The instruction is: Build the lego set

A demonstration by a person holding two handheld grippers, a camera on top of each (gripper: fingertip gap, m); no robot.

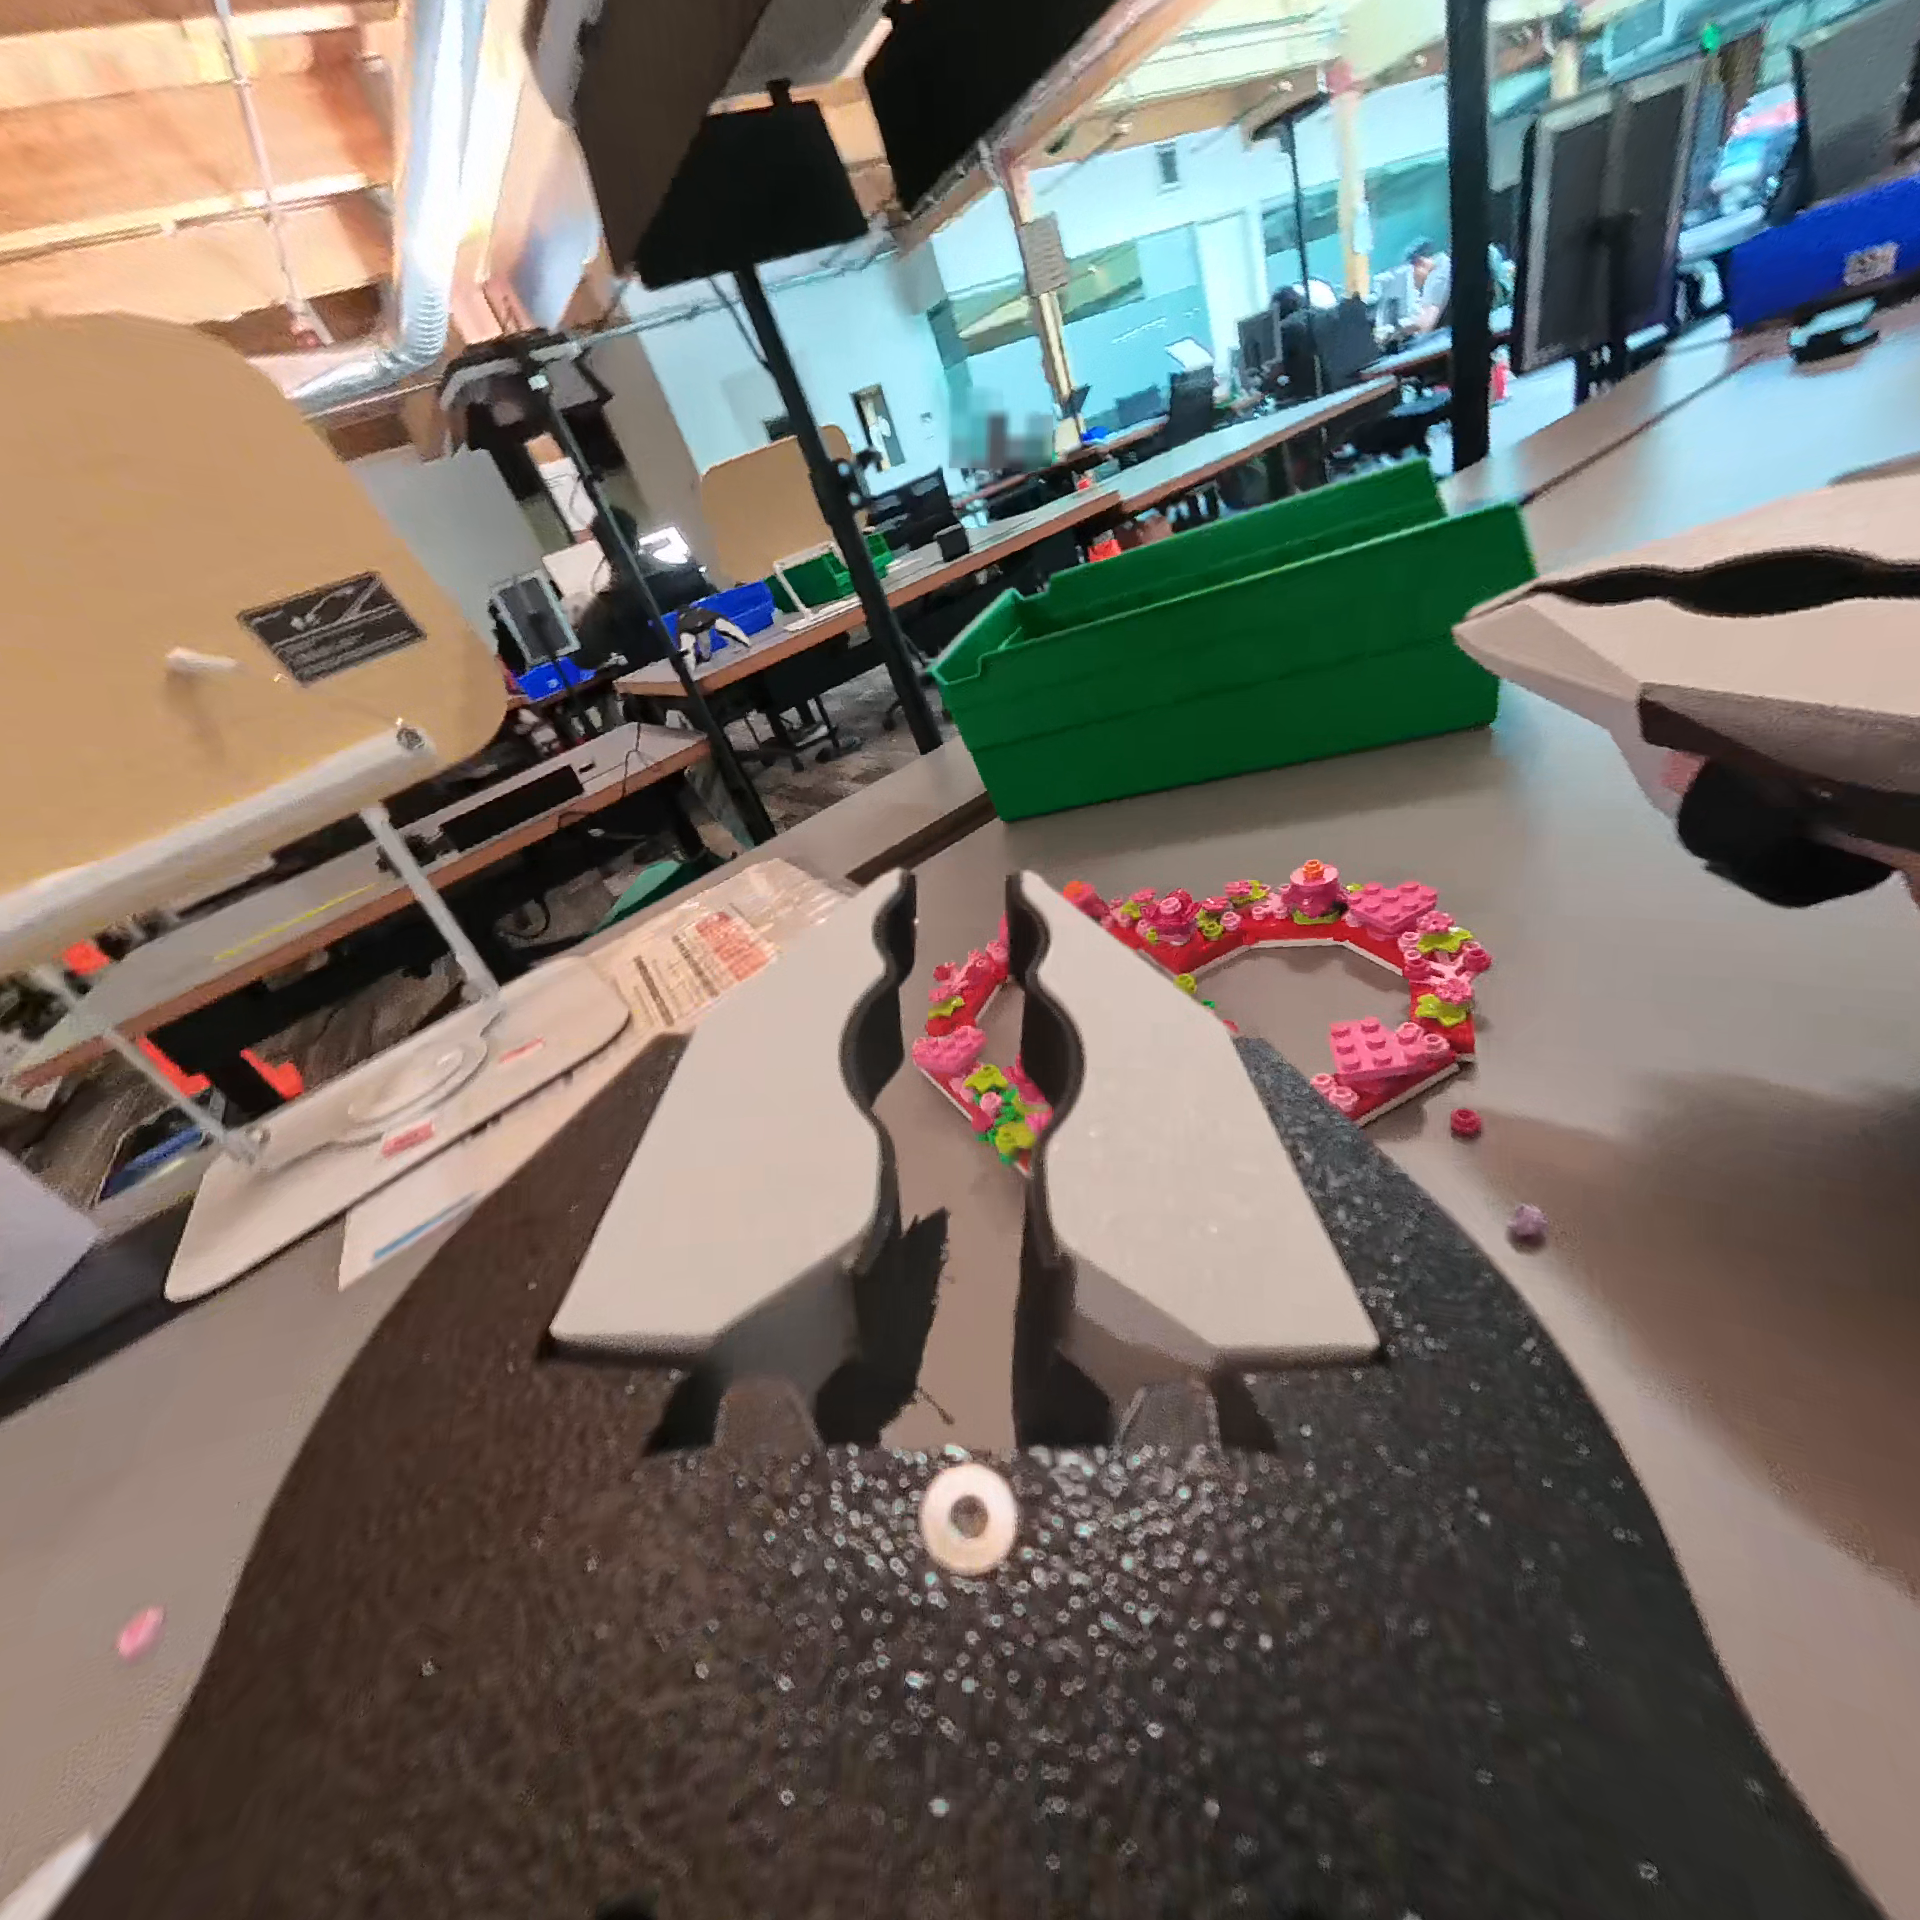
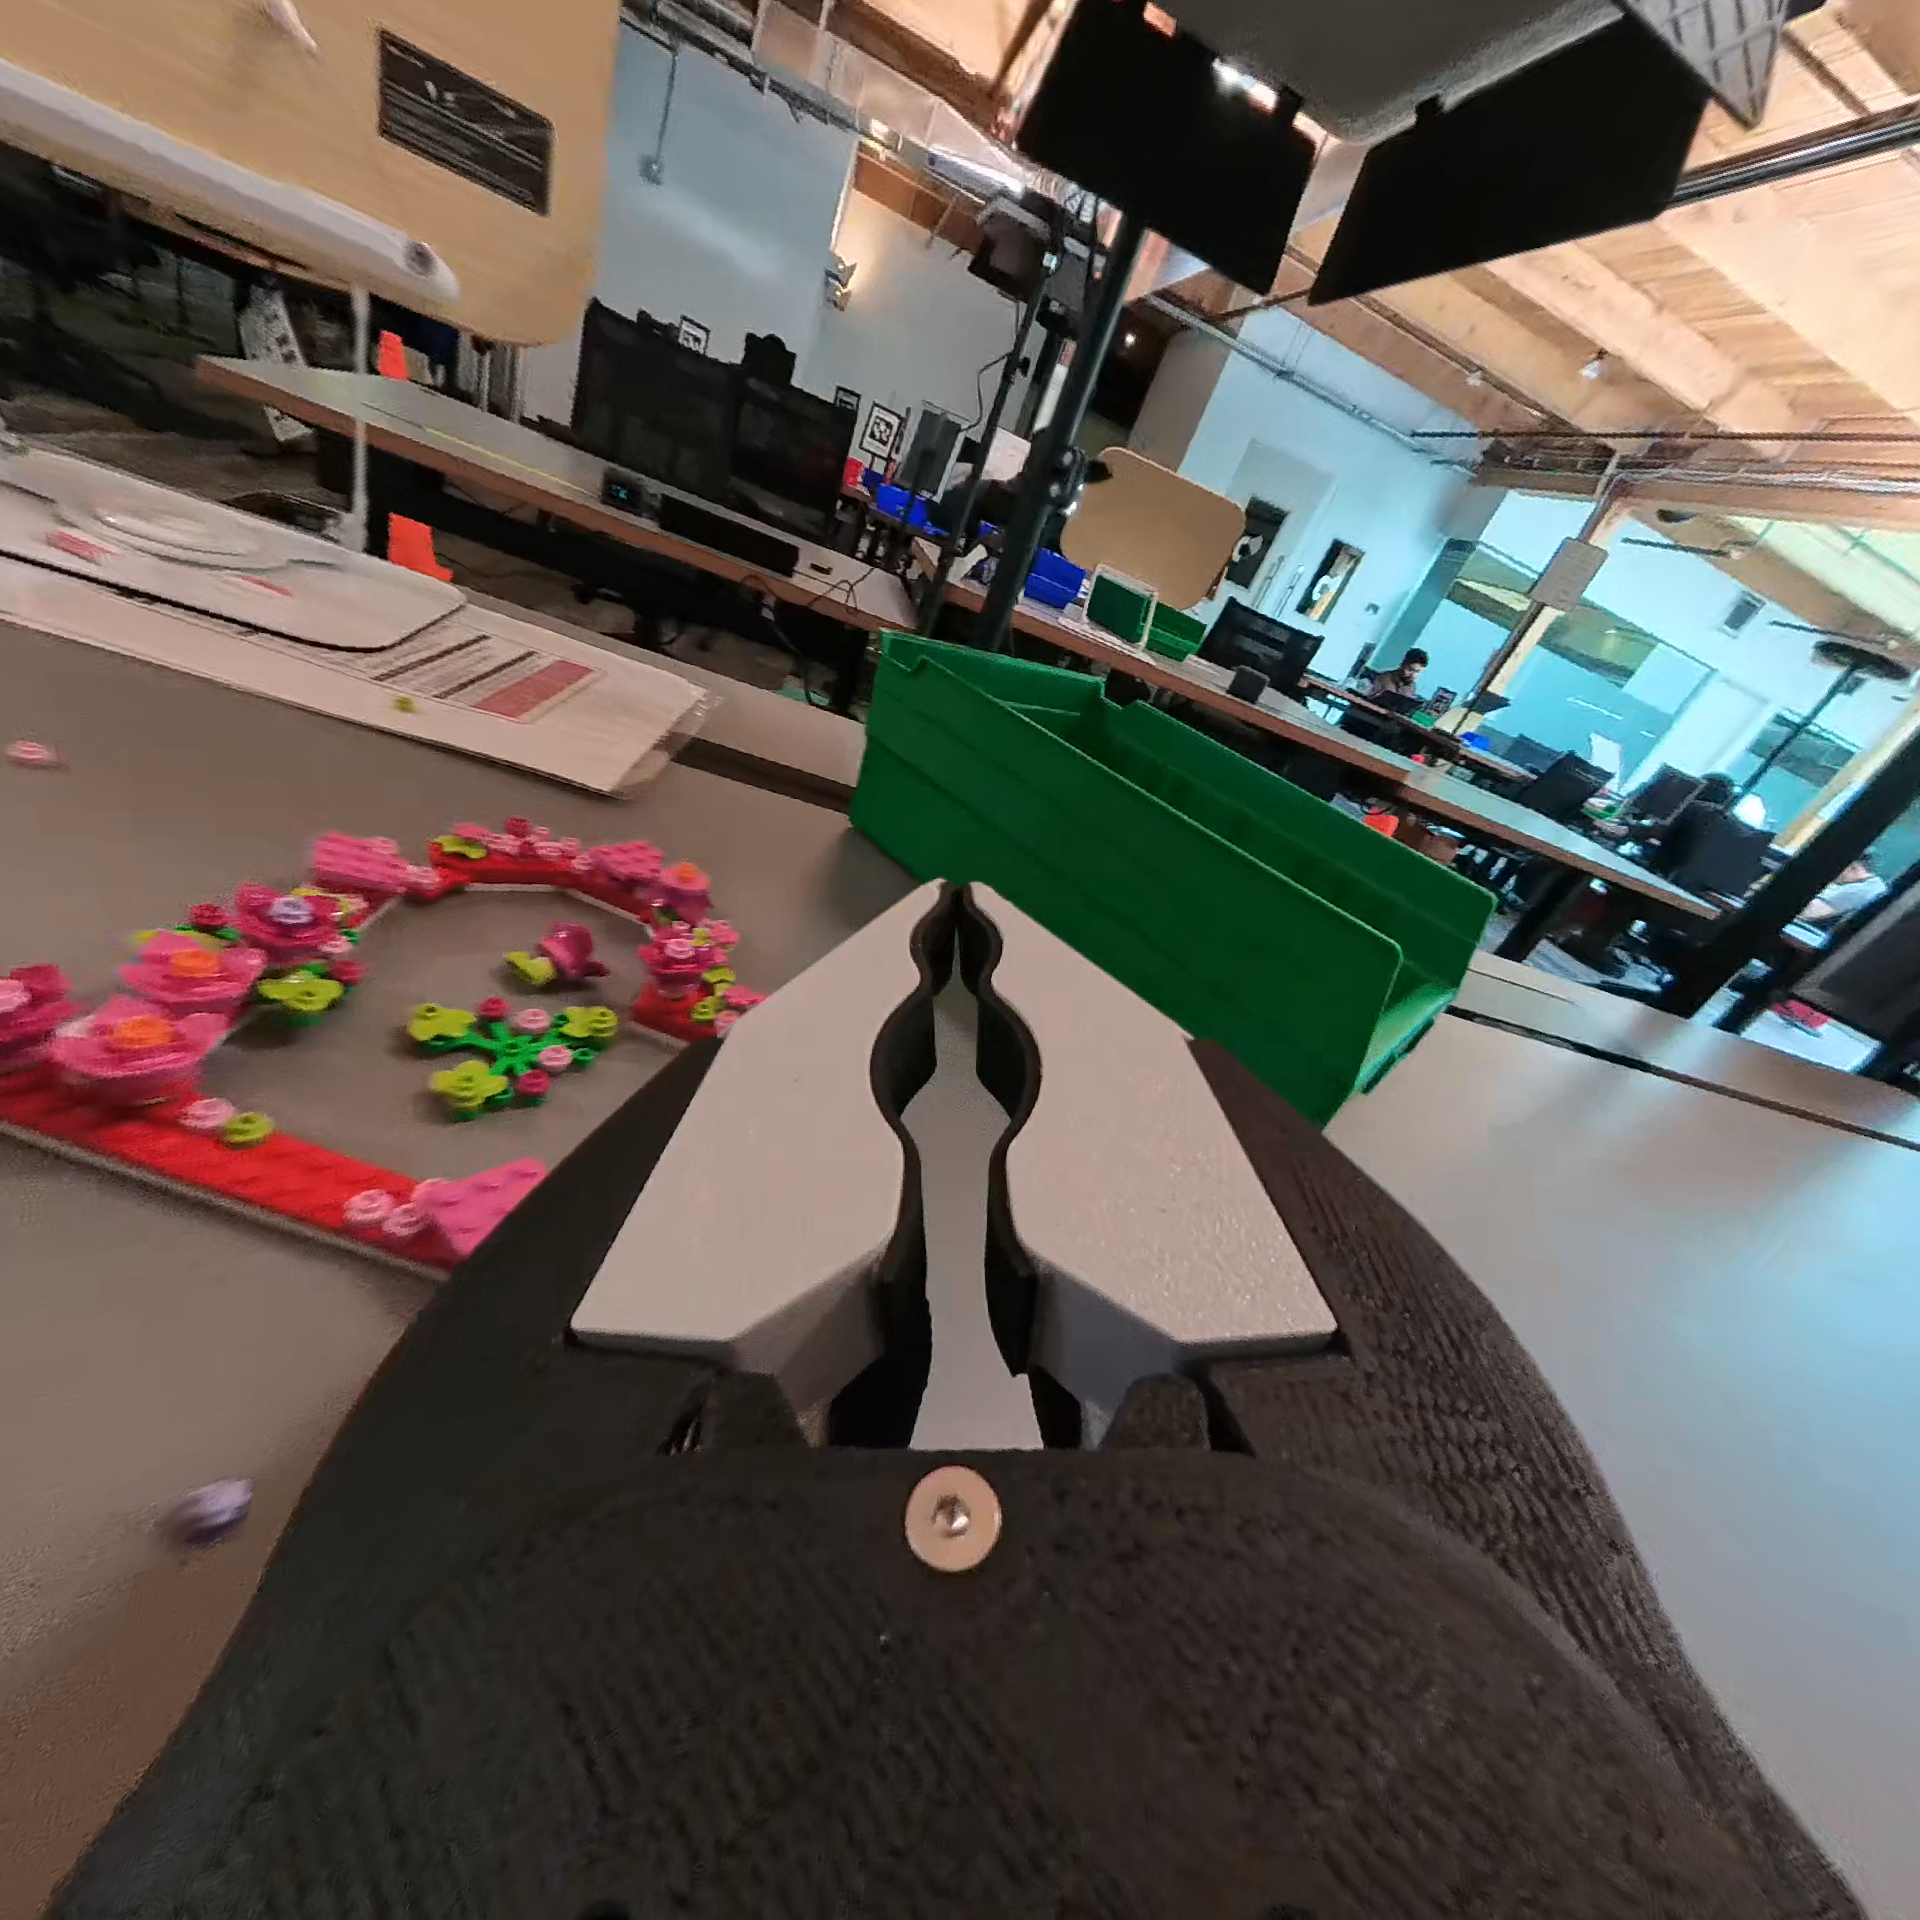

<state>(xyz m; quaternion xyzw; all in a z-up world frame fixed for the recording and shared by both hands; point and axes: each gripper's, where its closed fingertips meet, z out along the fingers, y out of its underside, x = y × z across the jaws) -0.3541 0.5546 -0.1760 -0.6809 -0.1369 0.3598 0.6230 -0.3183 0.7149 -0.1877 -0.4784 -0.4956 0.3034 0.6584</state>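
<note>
A red lego frame (image 1: 1273, 940) topped with pink flowers and lime leaves lies flat on the grey table; it also shows in the right wrist view (image 2: 291, 1164). Inside it lie a loose green leaf cluster (image 2: 509, 1049) and a pink bud (image 2: 561, 956). My left gripper (image 1: 961, 899) is narrowly open and empty, held just above the frame's near left side. My right gripper (image 2: 958, 896) is shut and empty, to the right of the frame and pointing at the green bin; it also shows at the right edge of the left wrist view (image 1: 1662, 603).
A green bin (image 1: 1226, 675) (image 2: 1143, 894) stands behind the frame. A printed sheet in a clear bag (image 2: 468, 675) and a white stand base (image 1: 416, 1091) lie at the left. Loose pieces: a purple one (image 1: 1525, 1224) (image 2: 208, 1512), a dark red stud (image 1: 1465, 1122), a pink stud (image 1: 140, 1631). One gripper's finger ends stand about 15 cm off the other's. From either gripper's tips it is about 15 cm to the pink bud (image 2: 561, 956).
</note>
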